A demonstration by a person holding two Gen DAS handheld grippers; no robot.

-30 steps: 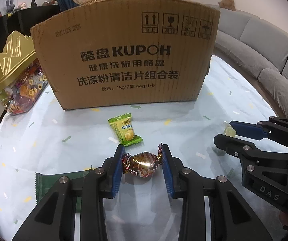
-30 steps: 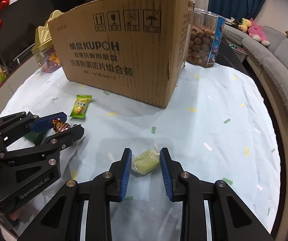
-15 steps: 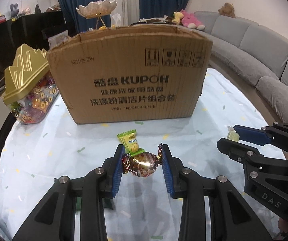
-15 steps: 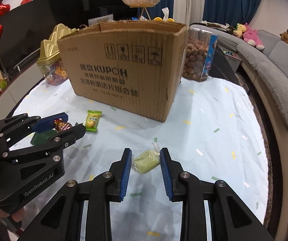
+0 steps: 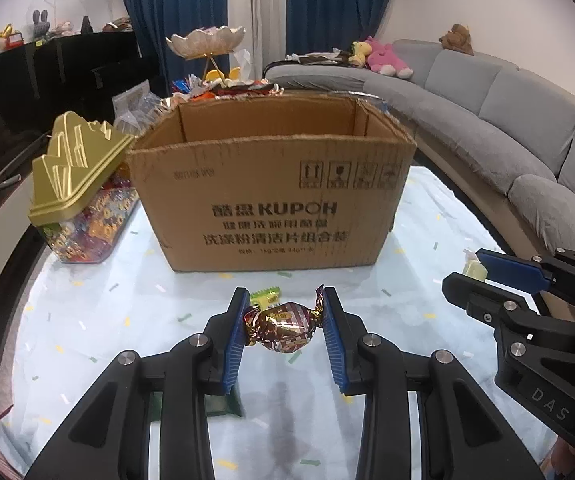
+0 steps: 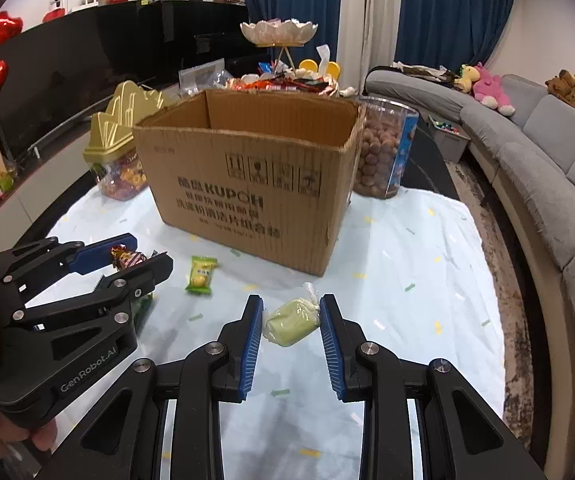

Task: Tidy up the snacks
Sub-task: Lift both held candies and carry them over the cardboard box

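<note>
My left gripper [image 5: 283, 320] is shut on a foil-wrapped brown candy [image 5: 283, 330] and holds it above the table, in front of the open cardboard box [image 5: 271, 200]. It also shows in the right wrist view [image 6: 135, 258] with the candy [image 6: 127, 258]. My right gripper [image 6: 291, 320] is shut on a pale green wrapped sweet [image 6: 291, 324], held above the table; it shows at the right of the left wrist view [image 5: 471, 276]. A green-yellow candy packet [image 6: 202, 274] lies on the tablecloth before the box. A dark green packet [image 5: 223, 402] lies under my left fingers.
A gold-lidded jar of sweets [image 5: 83, 200] stands left of the box. A clear tub of brown balls [image 6: 385, 152] stands right of it. Behind the box are more snacks and a shell-shaped dish on a stand [image 6: 279, 34]. A grey sofa [image 5: 507, 128] curves round the right.
Both grippers have risen with their sweets; the box's open top is now visible. The green-yellow packet now sits partly behind the left gripper's candy.
</note>
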